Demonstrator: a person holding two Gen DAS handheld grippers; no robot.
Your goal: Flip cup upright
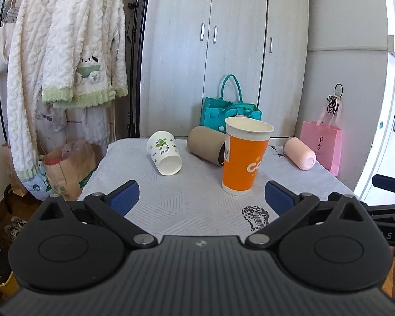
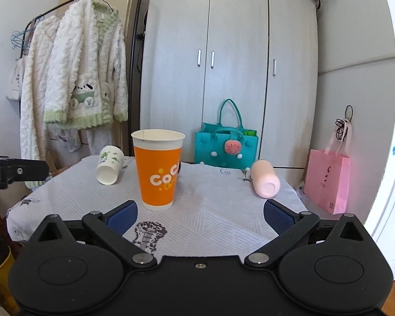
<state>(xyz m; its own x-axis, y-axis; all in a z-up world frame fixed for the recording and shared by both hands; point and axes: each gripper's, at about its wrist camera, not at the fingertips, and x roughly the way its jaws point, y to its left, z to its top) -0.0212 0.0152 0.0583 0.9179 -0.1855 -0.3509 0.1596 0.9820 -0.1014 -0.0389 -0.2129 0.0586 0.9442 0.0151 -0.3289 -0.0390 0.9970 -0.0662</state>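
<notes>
Both fingers sets I run sit apart, holding nothing. Orange cup stands upright near me; white cup, pink cup and what looks like a brown one lie tipped on the desk.

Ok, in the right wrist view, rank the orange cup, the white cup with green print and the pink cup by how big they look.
1. orange cup, clearly largest, though it is nearest.
2 and 3. pink cup and white cup: they look alike, so no ranking.

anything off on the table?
Three cups lie on their sides: white cup back left, brown cup behind the upright orange cup, pink cup at right. No spill visible.
</notes>
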